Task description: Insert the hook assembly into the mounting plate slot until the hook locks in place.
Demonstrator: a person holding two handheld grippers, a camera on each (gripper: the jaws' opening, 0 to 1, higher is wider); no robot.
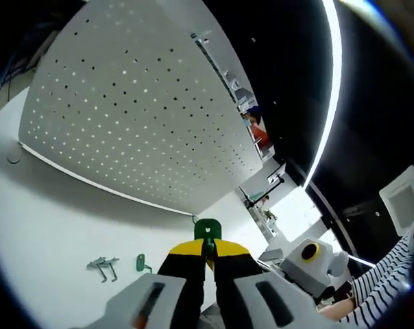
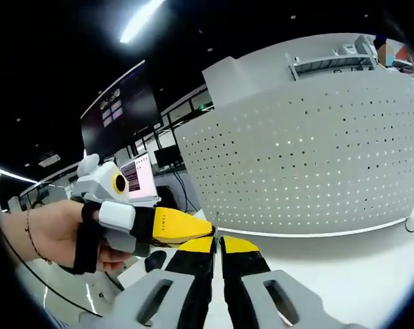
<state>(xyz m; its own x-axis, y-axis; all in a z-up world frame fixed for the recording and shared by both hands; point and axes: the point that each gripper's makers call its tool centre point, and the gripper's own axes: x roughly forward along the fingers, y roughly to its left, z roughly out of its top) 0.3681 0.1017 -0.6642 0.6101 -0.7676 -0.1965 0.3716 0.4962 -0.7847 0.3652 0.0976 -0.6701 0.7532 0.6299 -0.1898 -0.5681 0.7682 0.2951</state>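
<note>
A lab or workshop: white pegboard panel (image 1: 138, 103), lit monitors (image 2: 142, 181), ceiling strip lights (image 2: 142, 19).

Each tool has two black jaws capped with yellow tips, set on pale grey moulded bodies with dark slots. The left tool (image 1: 208, 255) shows this in its own view, and so does the right tool (image 2: 217, 253). The left tool's yellow jaw carries small dark lettering. The hand (image 2: 53, 233) wears a thin bracelet and a black strap. A black-and-white striped sleeve (image 1: 385, 284) shows.
</note>
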